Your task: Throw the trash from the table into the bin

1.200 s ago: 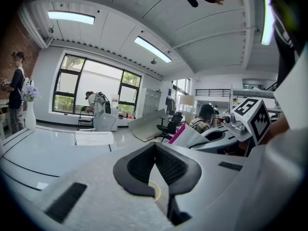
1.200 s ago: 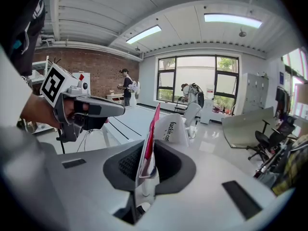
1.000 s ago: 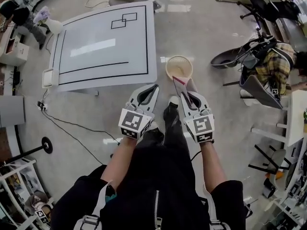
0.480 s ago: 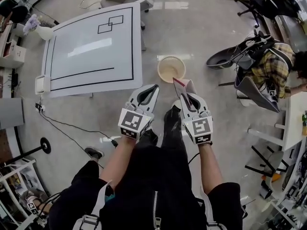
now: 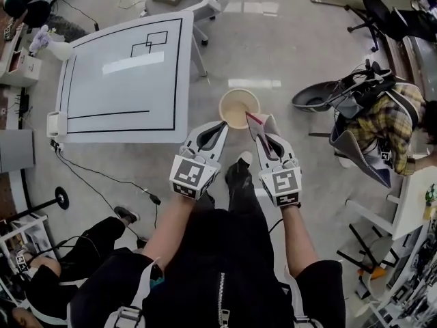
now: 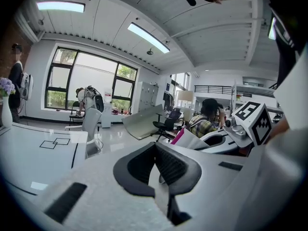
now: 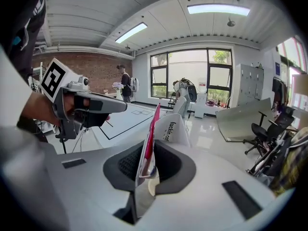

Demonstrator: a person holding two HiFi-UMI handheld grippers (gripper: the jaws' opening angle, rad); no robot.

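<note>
The bin [image 5: 238, 91] is a round beige basket on the floor, just right of the white table [image 5: 123, 91] with black lines. My right gripper [image 5: 261, 137] is shut on a flat white paper packet with a red edge [image 5: 257, 121], whose top reaches over the bin's near rim. In the right gripper view the packet [image 7: 171, 126] stands upright between the pads of the right gripper [image 7: 150, 150]. My left gripper [image 5: 220, 124] hovers beside it at the bin's near left rim. Its jaws [image 6: 155, 146] are shut with nothing between them. The packet [image 6: 185, 137] shows to its right.
Overturned office chairs [image 5: 321, 98] and a seated person in a plaid shirt [image 5: 382, 104] are at the right. A cable [image 5: 102, 180] runs over the floor at the left. Another person's leg [image 5: 95, 241] is at lower left. A white chair [image 5: 198, 9] stands beyond the table.
Both grippers have travelled forward with the packet, so the bin now lies directly at their tips. Another person's leg has come into view at lower left.
</note>
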